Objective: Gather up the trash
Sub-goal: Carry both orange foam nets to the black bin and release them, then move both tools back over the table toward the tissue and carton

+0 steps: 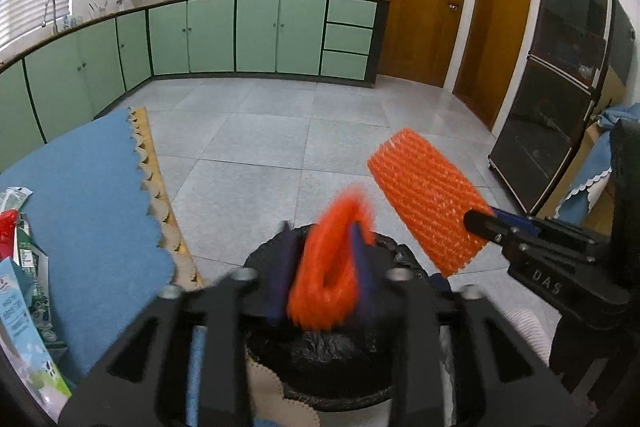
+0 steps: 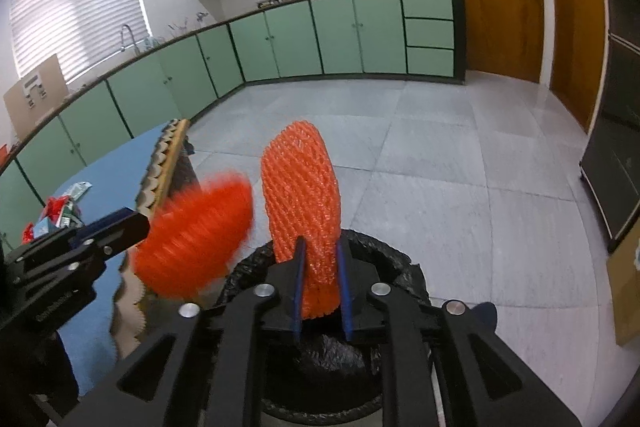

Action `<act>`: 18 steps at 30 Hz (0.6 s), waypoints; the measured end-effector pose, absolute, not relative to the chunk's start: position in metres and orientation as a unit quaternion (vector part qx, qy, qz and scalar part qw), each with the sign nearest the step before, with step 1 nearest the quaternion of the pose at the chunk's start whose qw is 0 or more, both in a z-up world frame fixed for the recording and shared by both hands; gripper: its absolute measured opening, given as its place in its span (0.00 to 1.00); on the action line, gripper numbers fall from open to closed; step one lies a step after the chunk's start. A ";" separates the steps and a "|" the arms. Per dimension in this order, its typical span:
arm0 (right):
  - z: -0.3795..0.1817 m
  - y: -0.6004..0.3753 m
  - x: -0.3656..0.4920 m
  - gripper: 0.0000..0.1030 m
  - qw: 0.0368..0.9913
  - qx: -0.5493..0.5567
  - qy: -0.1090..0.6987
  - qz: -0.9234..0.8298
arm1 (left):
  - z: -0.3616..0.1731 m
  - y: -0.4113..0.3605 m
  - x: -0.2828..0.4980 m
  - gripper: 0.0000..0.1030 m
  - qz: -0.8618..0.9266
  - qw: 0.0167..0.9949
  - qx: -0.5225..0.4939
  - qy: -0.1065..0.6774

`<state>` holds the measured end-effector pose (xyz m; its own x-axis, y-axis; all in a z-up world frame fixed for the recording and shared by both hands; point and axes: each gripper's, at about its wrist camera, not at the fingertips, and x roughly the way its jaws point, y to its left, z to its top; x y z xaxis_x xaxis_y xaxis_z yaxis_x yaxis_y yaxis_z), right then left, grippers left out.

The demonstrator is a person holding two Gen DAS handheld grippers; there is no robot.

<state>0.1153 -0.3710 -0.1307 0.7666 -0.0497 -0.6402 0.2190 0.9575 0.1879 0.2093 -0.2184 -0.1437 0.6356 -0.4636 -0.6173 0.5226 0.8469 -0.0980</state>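
My left gripper (image 1: 324, 259) is shut on an orange foam net sleeve (image 1: 330, 267), blurred by motion, above the bin lined with a black bag (image 1: 320, 367). My right gripper (image 2: 322, 279) is shut on a second orange foam net sleeve (image 2: 302, 195), upright above the same bin (image 2: 320, 359). The right gripper and its sleeve (image 1: 428, 203) show at the right of the left wrist view. The left gripper and its sleeve (image 2: 196, 235) show at the left of the right wrist view.
A table with a blue cloth (image 1: 92, 187) stands to the left, with cartons and wrappers (image 1: 20, 267) on it; they also show in the right wrist view (image 2: 60, 211). A dark cabinet (image 1: 560, 87) stands at the right. Green kitchen cabinets (image 1: 240, 31) line the far walls across a grey tiled floor.
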 end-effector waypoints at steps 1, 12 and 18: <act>-0.131 -0.372 0.114 0.29 0.931 0.127 0.334 -0.076 | -0.145 -0.220 0.208 0.41 -0.273 0.904 0.044 0.326; -0.102 -0.358 0.101 0.78 0.946 0.114 0.294 -0.078 | -0.114 -0.176 0.183 0.61 -0.237 0.927 0.032 0.290; -0.079 -0.310 0.098 0.86 0.960 0.117 0.254 -0.025 | -0.091 -0.114 0.155 0.70 -0.170 0.951 0.024 0.257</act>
<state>0.0981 -0.3096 -0.0793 0.8702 0.0113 -0.4926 0.1077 0.9712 0.2126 0.1549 -0.1136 -0.0912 0.8107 -0.3104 -0.4963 0.3348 0.9413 -0.0418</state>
